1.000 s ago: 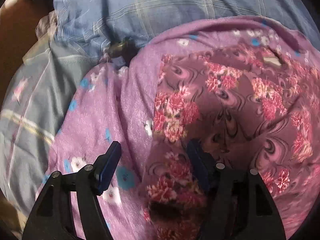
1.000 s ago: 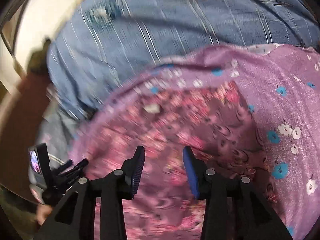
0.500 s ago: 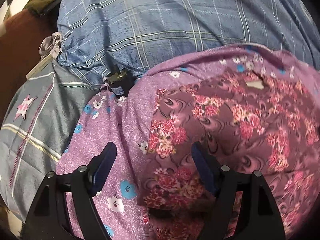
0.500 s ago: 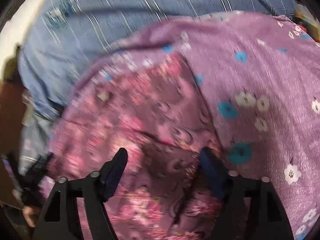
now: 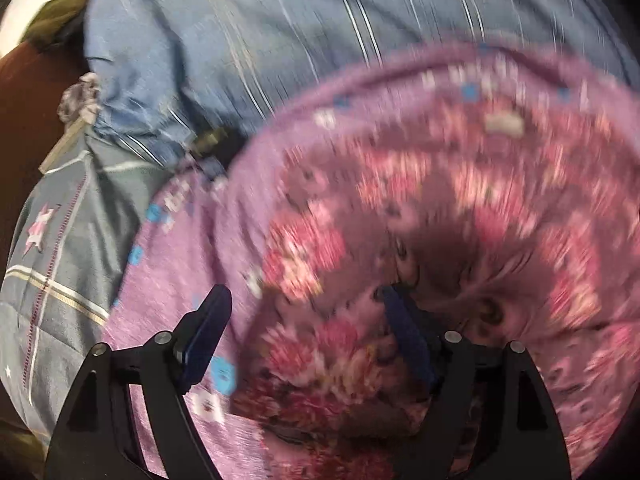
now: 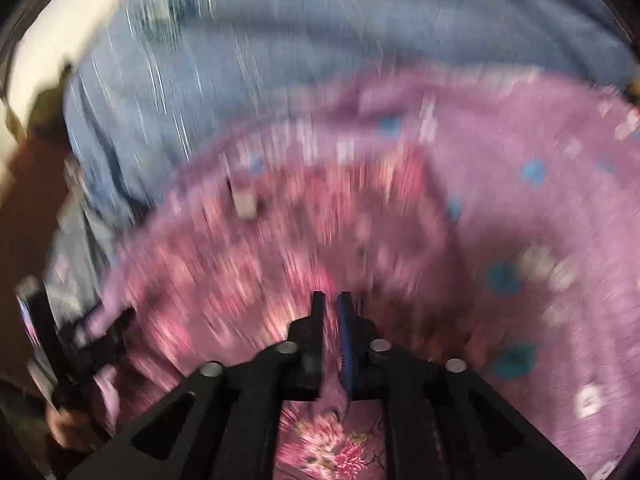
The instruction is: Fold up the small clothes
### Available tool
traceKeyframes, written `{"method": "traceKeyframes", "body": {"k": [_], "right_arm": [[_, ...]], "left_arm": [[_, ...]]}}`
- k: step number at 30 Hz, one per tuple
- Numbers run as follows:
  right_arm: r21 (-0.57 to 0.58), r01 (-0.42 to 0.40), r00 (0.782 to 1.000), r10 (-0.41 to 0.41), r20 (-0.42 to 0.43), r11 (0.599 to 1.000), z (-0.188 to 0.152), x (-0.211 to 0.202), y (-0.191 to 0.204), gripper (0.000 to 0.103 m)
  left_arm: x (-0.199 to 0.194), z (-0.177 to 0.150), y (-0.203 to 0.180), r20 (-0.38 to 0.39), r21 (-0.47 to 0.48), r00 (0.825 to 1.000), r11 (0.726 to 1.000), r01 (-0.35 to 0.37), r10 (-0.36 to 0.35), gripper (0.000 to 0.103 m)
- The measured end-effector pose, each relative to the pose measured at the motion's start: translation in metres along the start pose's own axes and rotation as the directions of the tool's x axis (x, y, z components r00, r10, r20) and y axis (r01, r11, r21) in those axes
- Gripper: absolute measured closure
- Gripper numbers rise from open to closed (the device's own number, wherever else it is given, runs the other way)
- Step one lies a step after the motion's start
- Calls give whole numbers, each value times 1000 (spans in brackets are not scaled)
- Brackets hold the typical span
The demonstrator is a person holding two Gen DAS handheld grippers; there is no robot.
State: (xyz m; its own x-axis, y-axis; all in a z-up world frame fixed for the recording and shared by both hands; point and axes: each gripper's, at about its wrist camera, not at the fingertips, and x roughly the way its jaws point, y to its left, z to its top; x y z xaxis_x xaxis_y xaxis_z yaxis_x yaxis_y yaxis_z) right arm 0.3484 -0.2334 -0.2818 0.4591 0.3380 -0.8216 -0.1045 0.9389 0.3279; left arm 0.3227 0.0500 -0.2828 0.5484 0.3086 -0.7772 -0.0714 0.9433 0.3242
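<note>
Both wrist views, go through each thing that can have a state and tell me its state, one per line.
Left gripper: open, fingers astride the garment's left edge.
Right gripper: shut on a fold of the garment.
Dark pink rose-print garment: spread on the spread, near edge bunched at the grippers.
Lilac flower-print spread: lying flat under the garment.
Blue plaid quilt: rumpled behind the spread.

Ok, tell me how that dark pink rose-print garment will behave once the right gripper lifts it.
The dark pink rose-print garment will probably hang limp: it already bunches and creases around the right gripper, whose fingers look pinched on a fold. It likely weighs little, being thin cloth. It may drag on the lilac flowered cloth beneath rather than slide free.
</note>
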Motion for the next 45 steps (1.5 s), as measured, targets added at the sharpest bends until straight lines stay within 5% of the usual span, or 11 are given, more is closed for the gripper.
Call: {"method": "traceKeyframes", "body": {"k": [5,7,10,16,22,26,30,38,41,43,45], "right_arm": [[-15,-25,998,26,54,1000,-6,-28,7,86],[-21,-47,992,49,114,999,-20,-62,7,59],[-4,-86,984,85,155,996,-52,-101,0,36],[22,-47,995,45,91,999,-119,-157,-25,36],[18,-10,1000,10,14,1000,-182,-174,-43,31],[80,-63,992,71,-106,995,-221,-153,-56,31],[158,-126,965,158,-209,979,-262,-119,-52,31],[169,54,954,-1,-299,984,-294,-51,-34,31],[174,1,968,43,-249,985,-296,-49,-29,51],[123,15,966,17,-256,992,-295,-57,-25,89],[103,-10,966,36,-255,995,-294,-72,-24,93]], "left_arm": [[-32,-2,18,102,-41,993,998,55,-50,24],[-49,-13,35,138,-75,988,994,81,-70,24],[-66,-41,57,139,-125,986,986,106,-88,24],[-110,-143,80,94,-166,977,964,205,-192,24],[-119,-229,77,-50,-211,946,929,304,-321,24],[-106,-254,68,-127,-293,901,884,365,-414,24],[-101,-264,67,-147,-364,880,852,377,-452,24],[-87,-284,57,-200,-440,850,820,367,-488,24],[-78,-285,46,-237,-424,847,835,351,-476,24],[-72,-283,36,-242,-400,843,841,364,-480,24],[-67,-282,32,-244,-389,848,848,359,-471,39]]}}
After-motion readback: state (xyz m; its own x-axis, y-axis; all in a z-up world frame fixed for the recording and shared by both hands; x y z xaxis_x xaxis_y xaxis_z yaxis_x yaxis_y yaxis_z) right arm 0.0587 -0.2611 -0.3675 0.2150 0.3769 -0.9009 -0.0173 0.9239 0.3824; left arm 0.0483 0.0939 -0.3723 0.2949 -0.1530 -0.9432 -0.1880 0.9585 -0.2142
